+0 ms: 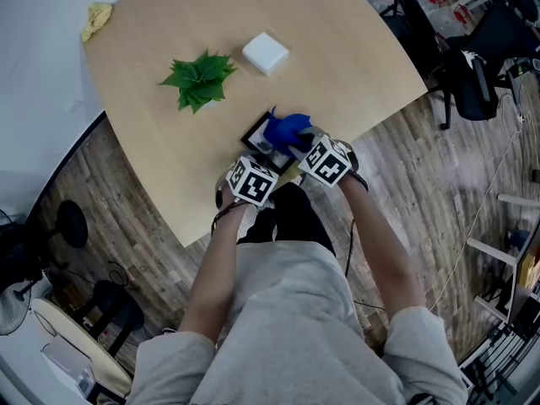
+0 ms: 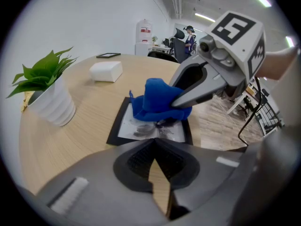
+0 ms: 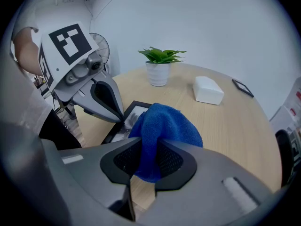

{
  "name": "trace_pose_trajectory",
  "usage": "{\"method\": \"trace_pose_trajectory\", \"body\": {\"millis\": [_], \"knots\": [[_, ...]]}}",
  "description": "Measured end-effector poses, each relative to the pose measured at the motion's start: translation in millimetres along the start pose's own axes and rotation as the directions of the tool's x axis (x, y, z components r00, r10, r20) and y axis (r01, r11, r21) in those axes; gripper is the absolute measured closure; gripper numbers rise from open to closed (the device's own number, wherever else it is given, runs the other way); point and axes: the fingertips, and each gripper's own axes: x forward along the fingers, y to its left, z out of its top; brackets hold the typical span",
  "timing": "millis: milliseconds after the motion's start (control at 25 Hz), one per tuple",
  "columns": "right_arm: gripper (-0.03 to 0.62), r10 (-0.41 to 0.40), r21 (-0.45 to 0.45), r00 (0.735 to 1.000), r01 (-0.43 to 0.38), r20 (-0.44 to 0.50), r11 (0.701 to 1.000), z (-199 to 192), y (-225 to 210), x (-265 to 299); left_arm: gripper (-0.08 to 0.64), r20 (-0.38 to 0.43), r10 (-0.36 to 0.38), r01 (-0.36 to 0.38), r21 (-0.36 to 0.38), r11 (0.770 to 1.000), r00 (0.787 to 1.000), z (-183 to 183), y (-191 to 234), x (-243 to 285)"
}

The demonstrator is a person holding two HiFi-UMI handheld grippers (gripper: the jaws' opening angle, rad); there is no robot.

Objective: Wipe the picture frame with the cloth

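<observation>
A black picture frame [image 1: 256,132] with a grey print lies flat near the table's front edge. A blue cloth [image 1: 287,128] rests bunched on it. My right gripper [image 3: 146,159] is shut on the blue cloth [image 3: 165,126], and the cloth covers the frame's [image 3: 134,110] right part. My left gripper [image 2: 153,142] is shut with nothing between its jaws, its tips down at the frame's [image 2: 121,124] near edge. From the left gripper view the right gripper [image 2: 188,98] pinches the cloth [image 2: 156,100] from the right.
A potted green plant [image 1: 200,78] and a white box [image 1: 265,53] stand further back on the wooden table [image 1: 160,32]. A yellow cloth [image 1: 95,19] lies at its far left corner. Black office chairs [image 1: 472,66] stand to the right.
</observation>
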Motion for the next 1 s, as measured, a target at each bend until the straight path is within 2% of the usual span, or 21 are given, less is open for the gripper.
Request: {"method": "trace_pose_trajectory", "body": {"millis": [200, 1000], "knots": [[0.518, -0.003, -0.023, 1.0, 0.003, -0.002, 1.0, -2.2, 5.3, -7.8, 0.508, 0.003, -0.001, 0.001, -0.002, 1.0, 1.0, 0.3, 0.3, -0.9], [0.518, -0.065, 0.057, 0.995, 0.06, 0.08, 0.997, -1.7, 29.5, -12.0, 0.508, 0.01, -0.003, 0.003, 0.008, 1.0, 1.0, 0.8, -0.5, -3.0]]}}
